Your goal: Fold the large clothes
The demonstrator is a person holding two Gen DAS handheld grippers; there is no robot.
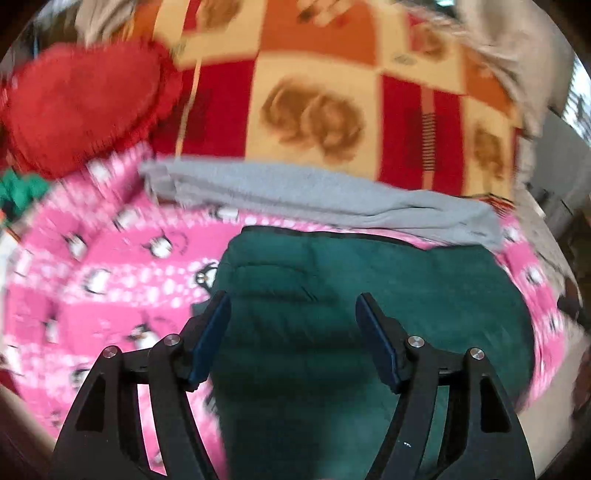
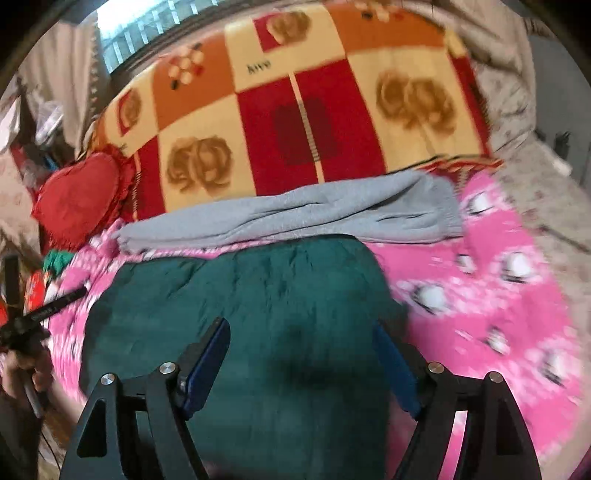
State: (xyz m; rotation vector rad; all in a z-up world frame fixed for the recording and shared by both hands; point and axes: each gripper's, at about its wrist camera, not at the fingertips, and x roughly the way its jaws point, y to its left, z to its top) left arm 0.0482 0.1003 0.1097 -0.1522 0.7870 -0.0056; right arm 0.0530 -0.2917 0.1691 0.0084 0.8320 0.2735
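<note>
A dark green garment (image 1: 369, 314) lies folded on a pink penguin-print blanket (image 1: 110, 277); it also shows in the right wrist view (image 2: 240, 302) on the same blanket (image 2: 498, 295). A grey garment (image 1: 314, 199) lies folded in a long strip just beyond it, also in the right wrist view (image 2: 295, 214). My left gripper (image 1: 293, 306) is open and empty above the green garment's left part. My right gripper (image 2: 301, 330) is open and empty above its right part. The left gripper (image 2: 55, 306) shows at the right wrist view's left edge, in a hand.
A red, orange and cream checked blanket (image 1: 332, 92) covers the bed beyond the clothes (image 2: 295, 110). A red heart-shaped cushion (image 1: 81, 107) lies at the left (image 2: 81, 195). A small green cloth (image 1: 18, 188) lies beside it. A window (image 2: 147, 26) is at the back.
</note>
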